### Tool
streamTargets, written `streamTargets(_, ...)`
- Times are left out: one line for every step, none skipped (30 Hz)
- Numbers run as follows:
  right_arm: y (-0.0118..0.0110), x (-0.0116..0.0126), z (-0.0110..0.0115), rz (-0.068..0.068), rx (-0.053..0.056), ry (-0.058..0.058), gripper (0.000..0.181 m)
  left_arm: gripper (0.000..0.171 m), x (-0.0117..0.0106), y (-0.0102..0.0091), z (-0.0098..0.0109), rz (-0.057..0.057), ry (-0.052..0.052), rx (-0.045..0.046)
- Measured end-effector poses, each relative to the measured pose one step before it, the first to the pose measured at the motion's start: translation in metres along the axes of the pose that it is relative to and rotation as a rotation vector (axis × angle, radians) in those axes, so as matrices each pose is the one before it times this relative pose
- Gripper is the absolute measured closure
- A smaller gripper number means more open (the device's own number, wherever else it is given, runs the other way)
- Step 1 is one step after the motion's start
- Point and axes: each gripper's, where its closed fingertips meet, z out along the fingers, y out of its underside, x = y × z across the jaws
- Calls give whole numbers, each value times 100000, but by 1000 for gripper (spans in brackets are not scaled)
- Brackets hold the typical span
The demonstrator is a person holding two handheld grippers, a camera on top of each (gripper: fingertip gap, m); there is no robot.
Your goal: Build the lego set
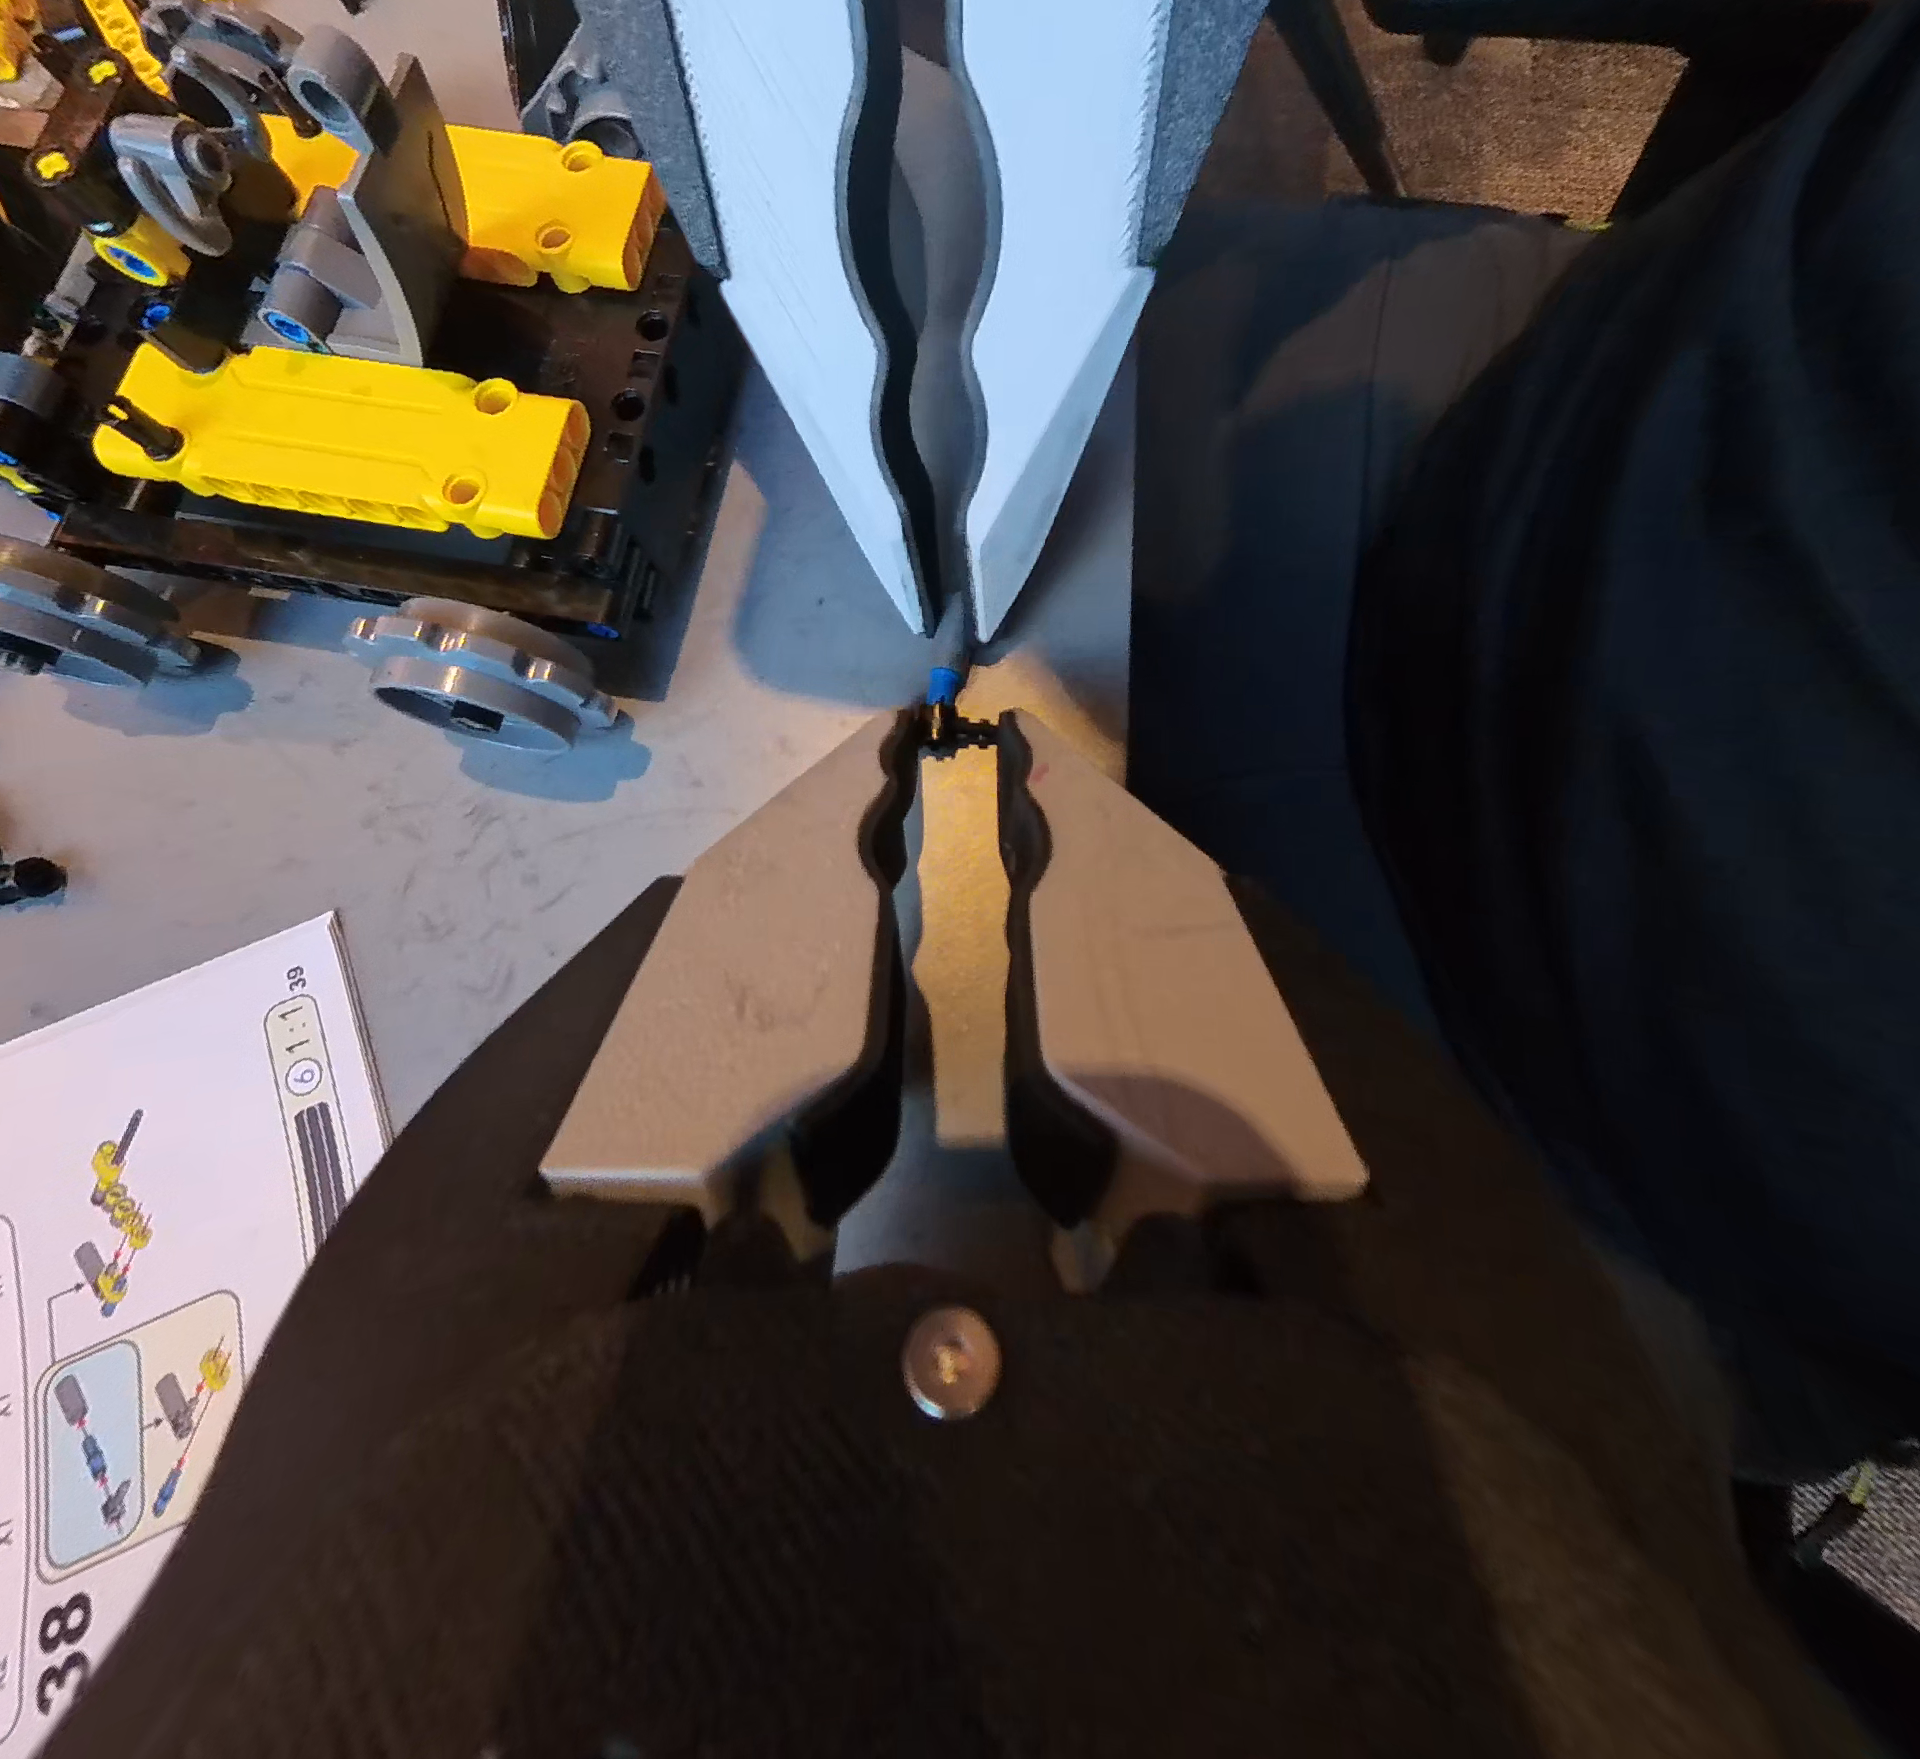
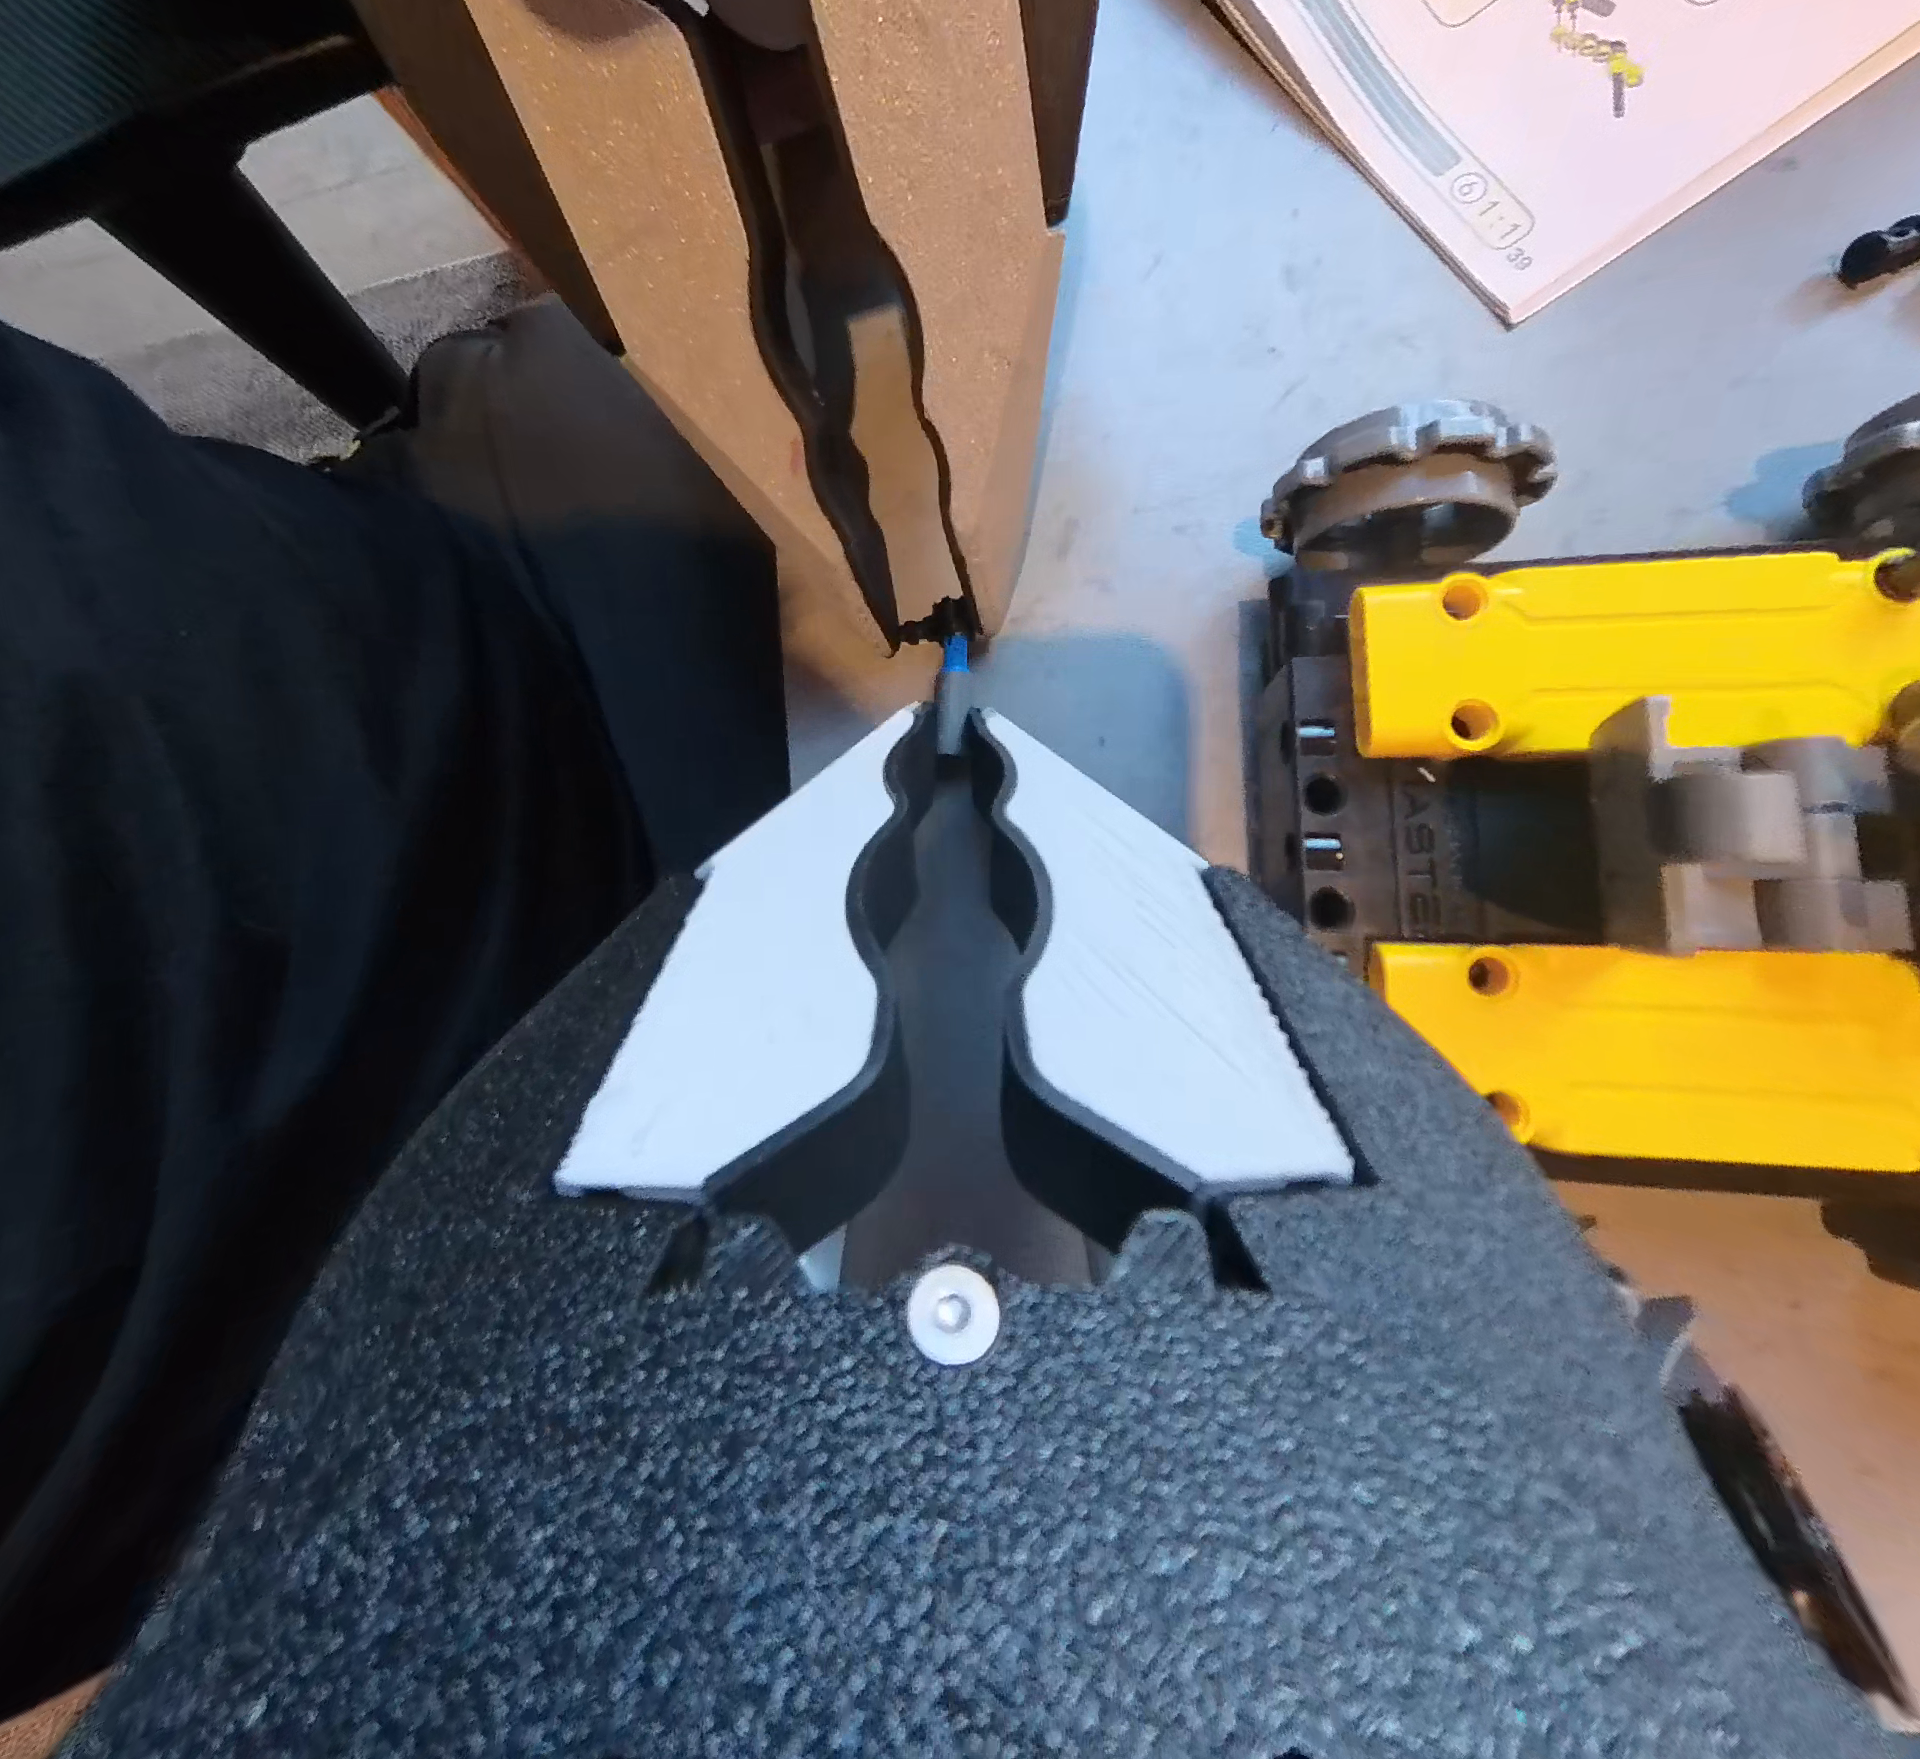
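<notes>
Two handheld grippers meet tip to tip above the edge of a grey table (image 1: pixel 416 836). The left gripper (image 1: pixel 961 741), with tan fingers, is clenched on a small black pin (image 1: pixel 961 745) lying crosswise between its tips. The right gripper (image 2: pixel 943 741), with white fingers, grasps a grey-and-blue pin (image 2: pixel 952 689) that points at the black pin and touches it. Beside them on the table stands a yellow-and-black brick vehicle (image 1: pixel 343 431) with grey wheels. An open instruction booklet (image 1: pixel 156 1190) lies near it. Dark clothing (image 1: pixel 1610 774) of a seated person fills the other side.
</notes>
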Motion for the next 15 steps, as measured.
streamTargets(-16, 40, 13, -582, -919, -297, 176, 157, -9, 9, -12, 276, 160, 29)
streamTargets(-9, -5, 1, -304, -949, -629, 176, 157, 1, 5, -6, 380, 163, 3)
streamTargets(-38, -14, -4, 604, -711, -1095, 176, 157, 1, 7, -5, 449, 136, -39)
streamTargets(-37, -36, -12, 2537, -526, -2127, 176, 157, 7, 14, -14, 719, 79, -17)
streamTargets(-70, -46, -55, 3947, -165, -2716, 177, 157, 10, 2, -3, 729, -79, -19)
streamTargets(-74, -32, -82, 3683, -49, -2291, 176, 157, 3, 4, -7, 925, -225, -12)
streamTargets(-70, -47, -69, 2783, -199, -1596, 177, 157, 1, -2, -3, 757, -230, 17)
streamTargets(-66, -82, -76, 1814, -487, -1119, 177, 157, 26, -5, 11, 856, -63, 57)
streamTargets(-16, -173, -72, 1148, -1161, -1339, 177, 157, 128, -24, 9, 1078, 626, 114)
streamTargets(-31, -140, -67, 1277, -1326, -1337, 177, 157, 177, -39, 27, 1221, 850, 58)
streamTargets(-22, -68, -53, 1501, -1577, -1180, 177, 157, 56, -34, 21, 1202, 256, 88)
streamTargets(88, -51, -3, 1267, -2192, -974, 177, 157, 49, -32, 22, 941, 332, 86)
streamTargets(135, -75, 66, 315, -2432, -629, 177, 157, 75, -13, -5, 1323, 341, 103)
streamTargets(76, -86, 65, -198, -1912, -408, 177, 157, 123, -4, -17, 1420, 494, 73)
streamTargets(-23, -21, 30, 216, -993, -235, 177, 157, 53, 8, -21, 637, 7, 33)
